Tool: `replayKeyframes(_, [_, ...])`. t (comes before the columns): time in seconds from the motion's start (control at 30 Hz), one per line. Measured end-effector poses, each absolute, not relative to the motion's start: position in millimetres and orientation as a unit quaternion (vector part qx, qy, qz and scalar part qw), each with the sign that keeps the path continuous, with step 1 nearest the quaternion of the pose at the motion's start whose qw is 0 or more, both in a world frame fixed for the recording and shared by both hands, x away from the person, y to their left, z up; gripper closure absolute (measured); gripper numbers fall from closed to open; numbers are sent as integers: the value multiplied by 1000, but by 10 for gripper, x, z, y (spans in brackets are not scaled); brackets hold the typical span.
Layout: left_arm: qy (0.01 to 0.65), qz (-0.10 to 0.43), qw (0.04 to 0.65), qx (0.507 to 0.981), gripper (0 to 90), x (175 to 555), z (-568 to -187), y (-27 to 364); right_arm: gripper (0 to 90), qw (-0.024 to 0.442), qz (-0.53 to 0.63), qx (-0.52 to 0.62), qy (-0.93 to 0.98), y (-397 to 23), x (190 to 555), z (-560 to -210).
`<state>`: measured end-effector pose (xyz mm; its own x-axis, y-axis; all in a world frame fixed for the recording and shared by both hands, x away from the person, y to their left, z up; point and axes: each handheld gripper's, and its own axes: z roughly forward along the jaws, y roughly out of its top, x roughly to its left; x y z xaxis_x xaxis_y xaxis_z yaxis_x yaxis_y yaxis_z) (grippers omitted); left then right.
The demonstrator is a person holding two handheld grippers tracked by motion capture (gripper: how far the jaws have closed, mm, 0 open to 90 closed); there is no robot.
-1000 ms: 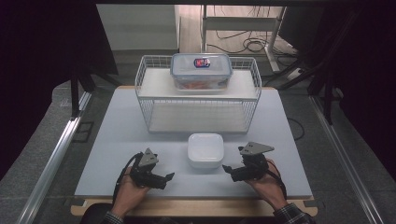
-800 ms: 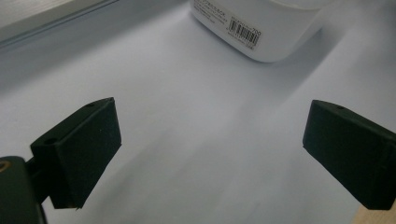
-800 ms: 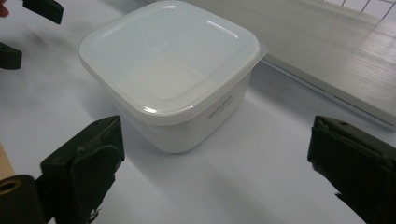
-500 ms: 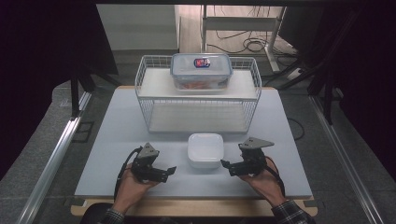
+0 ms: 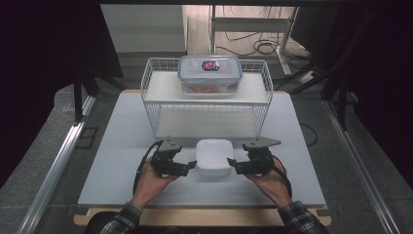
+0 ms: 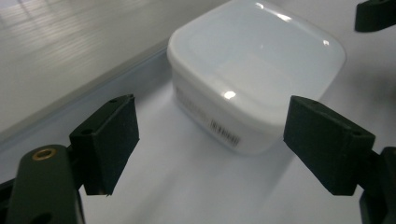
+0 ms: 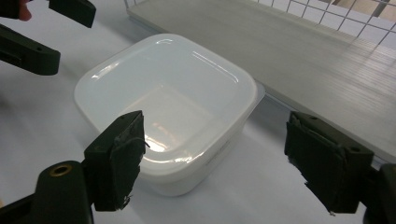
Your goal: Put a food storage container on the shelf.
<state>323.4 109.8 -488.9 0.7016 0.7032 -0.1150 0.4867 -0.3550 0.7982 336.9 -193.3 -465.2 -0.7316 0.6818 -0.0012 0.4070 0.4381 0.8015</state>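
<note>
A white square container with a lid (image 5: 214, 157) sits on the table near its front, between my two grippers. My left gripper (image 5: 190, 167) points at its left side. In the left gripper view the box's corner (image 6: 243, 84) lies just ahead of the gap between the jaws of my left gripper (image 6: 215, 121), untouched. My right gripper (image 5: 232, 166) points at the box's right side. In the right gripper view the box (image 7: 163, 102) reaches in between the jaws of my right gripper (image 7: 222, 144), and the pads stand off it. Both pairs of jaws have just been closing and are still wide apart.
A white wire rack (image 5: 146, 92) with two shelves stands behind the box. A clear food box with a blue-rimmed lid (image 5: 210, 73) rests on its top shelf. The grey-white tabletop (image 5: 117, 146) stretches to either side.
Both hands have moved inward and forward to the white box, the left one farther. Both pairs of jaws stand a little narrower than before.
</note>
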Motion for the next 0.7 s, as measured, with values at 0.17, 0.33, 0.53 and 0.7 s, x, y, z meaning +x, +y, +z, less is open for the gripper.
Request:
replayKeyframes(0.17, [360,119,429,820,185,3359,-4913,962,258,163,407,317,841,-1878,3458,-4662])
replayKeyframes(0.33, [359,112,428,822,186,3443,-4958,900,264,151,406,319,843,-1829,3542,-4717])
replayKeyframes(0.53, [360,80,440,819,163,3533,-5000,885,245,126,399,325,848,-1791,3624,-4796])
replayKeyframes(0.7, [353,48,448,820,162,3548,-5028,859,234,92,406,340,844,-1807,3668,-4826])
